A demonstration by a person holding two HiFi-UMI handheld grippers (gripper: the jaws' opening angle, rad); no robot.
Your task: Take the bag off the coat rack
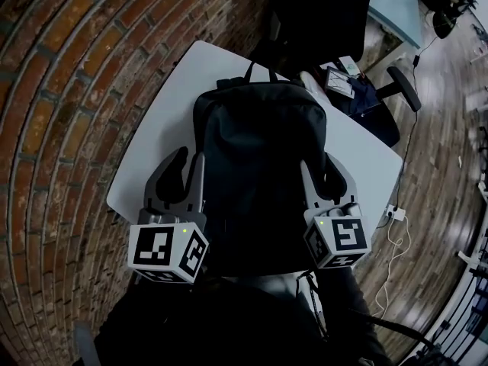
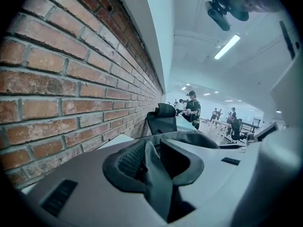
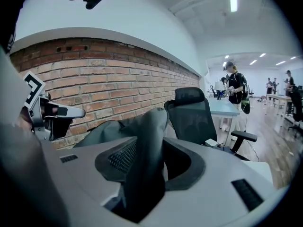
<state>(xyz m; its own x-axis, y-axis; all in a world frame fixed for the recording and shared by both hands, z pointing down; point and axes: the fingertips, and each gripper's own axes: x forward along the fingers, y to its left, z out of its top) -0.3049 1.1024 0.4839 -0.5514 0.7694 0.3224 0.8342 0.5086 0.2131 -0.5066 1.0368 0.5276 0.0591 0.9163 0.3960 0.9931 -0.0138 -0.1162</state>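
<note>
A black backpack (image 1: 259,174) lies flat on the white table (image 1: 164,120), its carry handle (image 1: 259,71) pointing to the far edge. My left gripper (image 1: 189,158) sits at the bag's left edge and my right gripper (image 1: 319,166) at its right edge. In the left gripper view a thin fold of bag fabric (image 2: 154,174) stands between the jaws of the left gripper (image 2: 151,150), with a dark gap on one side of the fold. In the right gripper view a taller fold (image 3: 147,141) rises between the jaws of the right gripper (image 3: 149,150), which do not squeeze it.
A brick wall (image 1: 69,90) runs along the table's left side. A black office chair (image 1: 320,14) stands past the far edge, with small items (image 1: 347,82) by its seat. A socket strip and cable (image 1: 394,213) lie on the wood floor. People (image 3: 235,93) stand far off.
</note>
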